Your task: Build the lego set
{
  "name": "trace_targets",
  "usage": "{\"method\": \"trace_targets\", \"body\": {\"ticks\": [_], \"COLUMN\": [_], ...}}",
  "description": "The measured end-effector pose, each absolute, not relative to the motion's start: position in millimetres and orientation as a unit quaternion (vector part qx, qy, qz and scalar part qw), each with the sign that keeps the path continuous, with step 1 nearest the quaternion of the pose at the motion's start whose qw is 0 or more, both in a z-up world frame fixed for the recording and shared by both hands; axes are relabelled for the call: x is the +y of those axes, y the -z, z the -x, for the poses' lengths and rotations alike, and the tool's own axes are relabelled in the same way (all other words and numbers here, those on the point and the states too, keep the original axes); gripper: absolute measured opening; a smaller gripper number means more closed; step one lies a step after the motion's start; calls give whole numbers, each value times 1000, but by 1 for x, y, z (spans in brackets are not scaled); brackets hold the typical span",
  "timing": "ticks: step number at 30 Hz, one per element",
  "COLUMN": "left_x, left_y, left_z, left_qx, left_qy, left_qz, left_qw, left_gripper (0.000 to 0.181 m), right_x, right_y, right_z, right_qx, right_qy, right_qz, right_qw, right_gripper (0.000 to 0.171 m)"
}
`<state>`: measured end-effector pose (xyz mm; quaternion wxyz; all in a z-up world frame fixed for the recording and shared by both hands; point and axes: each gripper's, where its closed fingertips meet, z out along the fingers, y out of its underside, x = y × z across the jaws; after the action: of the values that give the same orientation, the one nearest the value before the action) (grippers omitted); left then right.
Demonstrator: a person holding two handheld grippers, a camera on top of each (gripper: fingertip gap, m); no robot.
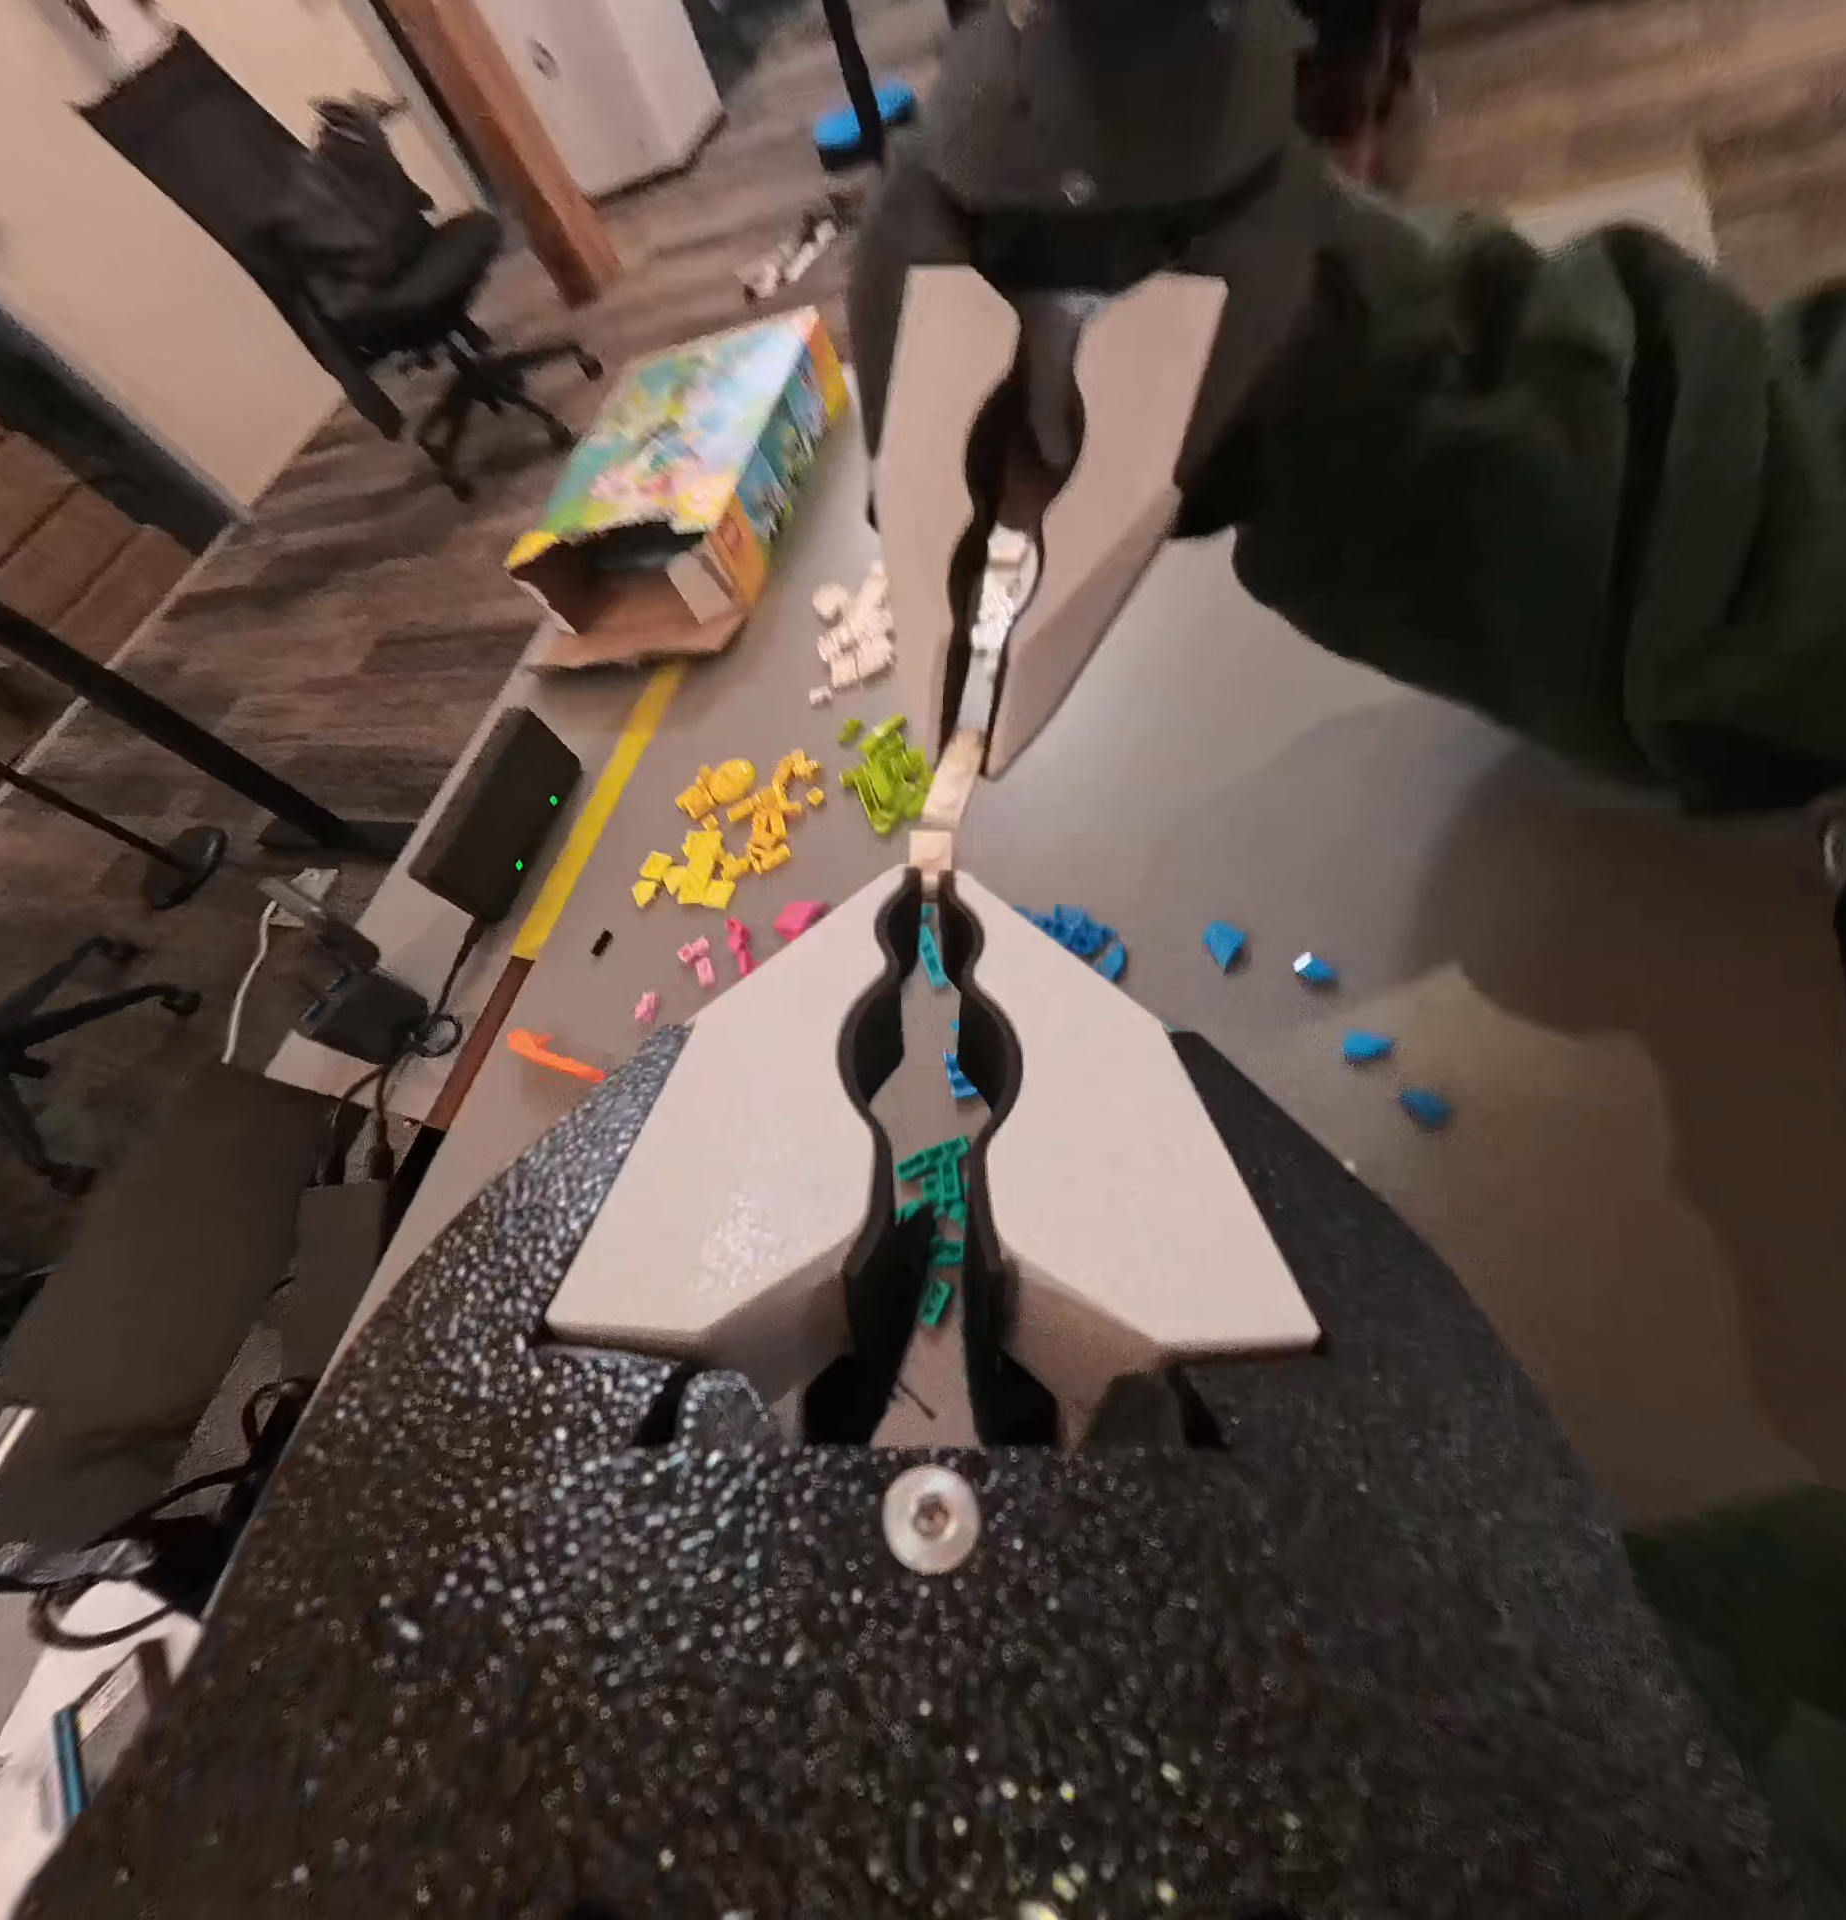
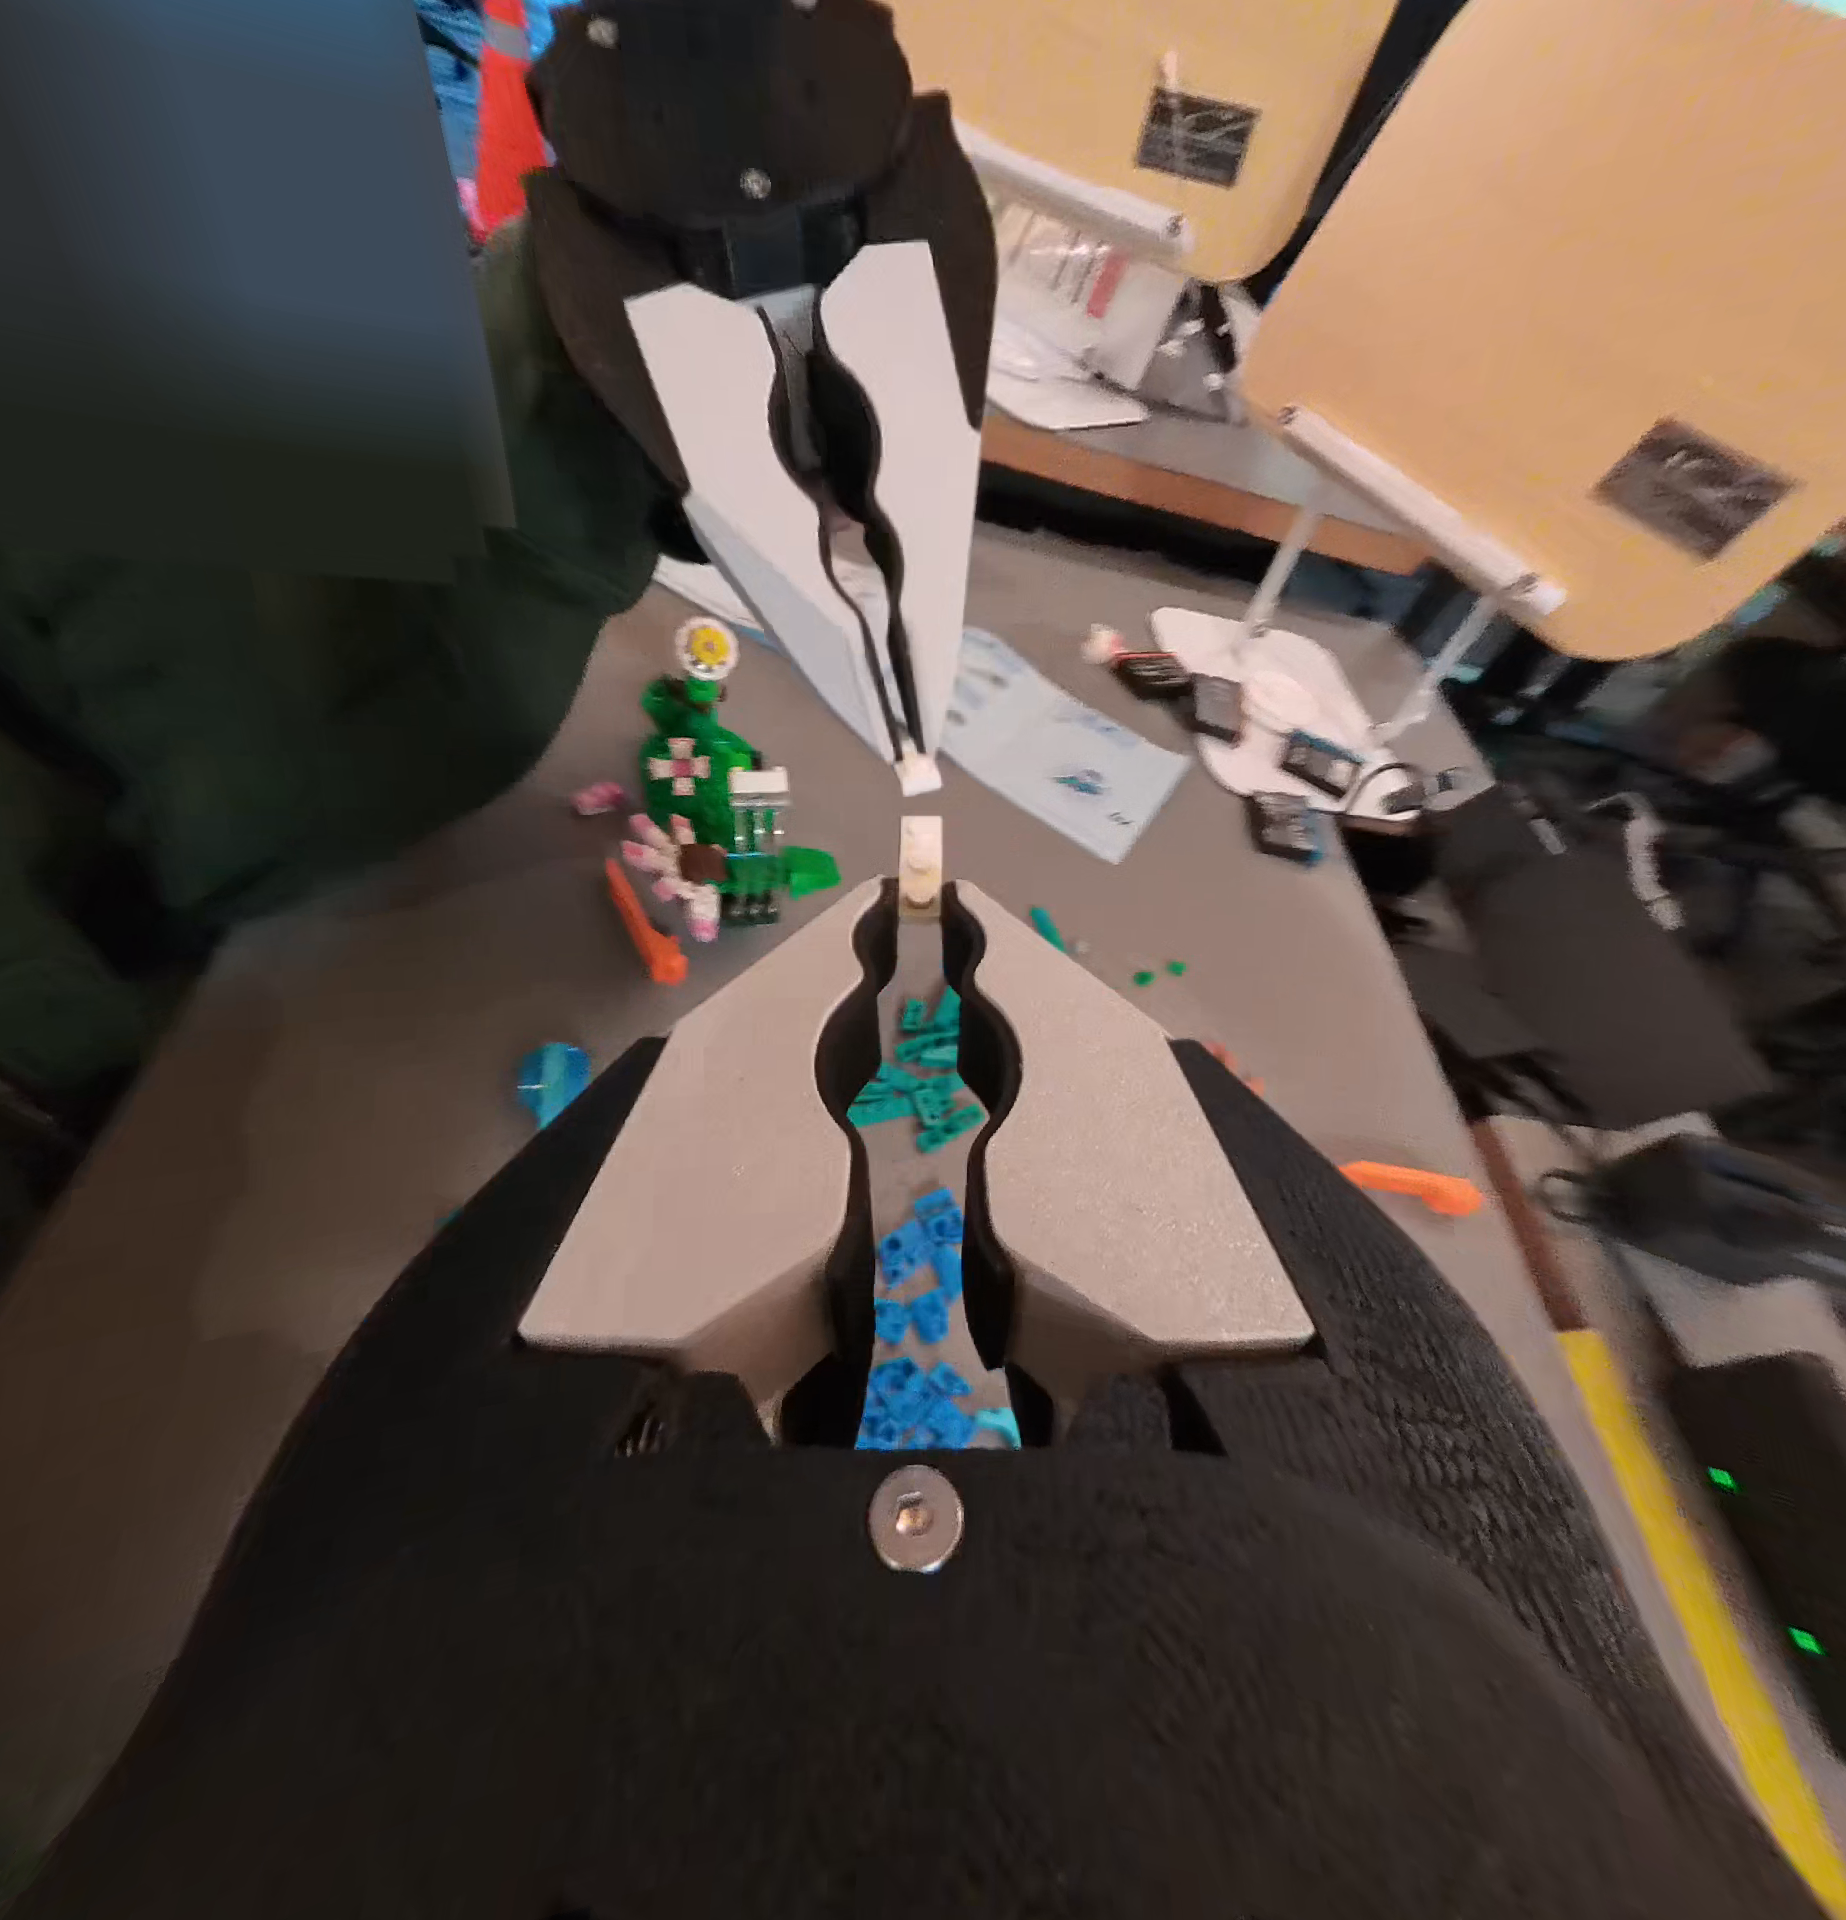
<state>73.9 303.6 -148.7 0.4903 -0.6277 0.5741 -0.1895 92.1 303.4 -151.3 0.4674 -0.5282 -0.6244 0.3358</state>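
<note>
The build looks only partly done; a small green model (image 2: 703,774) with a flower on top stands on the grey table (image 2: 306,1049), to the left in the right wrist view, while most bricks lie loose in sorted heaps: yellow (image 1: 727,831), lime (image 1: 886,774), white (image 1: 854,623), blue (image 2: 919,1320) and teal (image 2: 919,1081); the opened box (image 1: 690,488) lies at the far left; the left claw (image 1: 931,883) is clamped on a small pale brick (image 1: 929,847), the right claw (image 2: 919,894) on another pale piece (image 2: 919,857); the two face each other tip to tip above the table, the pieces close but not yet joined; pressing them together seems the step in hand.
</note>
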Motion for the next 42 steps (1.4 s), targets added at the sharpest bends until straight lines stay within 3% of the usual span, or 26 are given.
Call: {"method": "trace_targets", "body": {"ticks": [7, 42], "left_x": [295, 296], "left_y": [164, 183], "left_z": [-82, -80], "left_qx": [601, 610], "left_qy": [196, 187], "left_qz": [633, 656], "left_qw": [446, 403], "left_gripper": [0, 0], "right_x": [296, 296], "right_y": [169, 186], "right_z": [-91, -86], "right_qx": [-635, -652], "right_qy": [-364, -353], "right_qz": [548, 558], "right_qw": [405, 374], "right_gripper": [6, 6]}}
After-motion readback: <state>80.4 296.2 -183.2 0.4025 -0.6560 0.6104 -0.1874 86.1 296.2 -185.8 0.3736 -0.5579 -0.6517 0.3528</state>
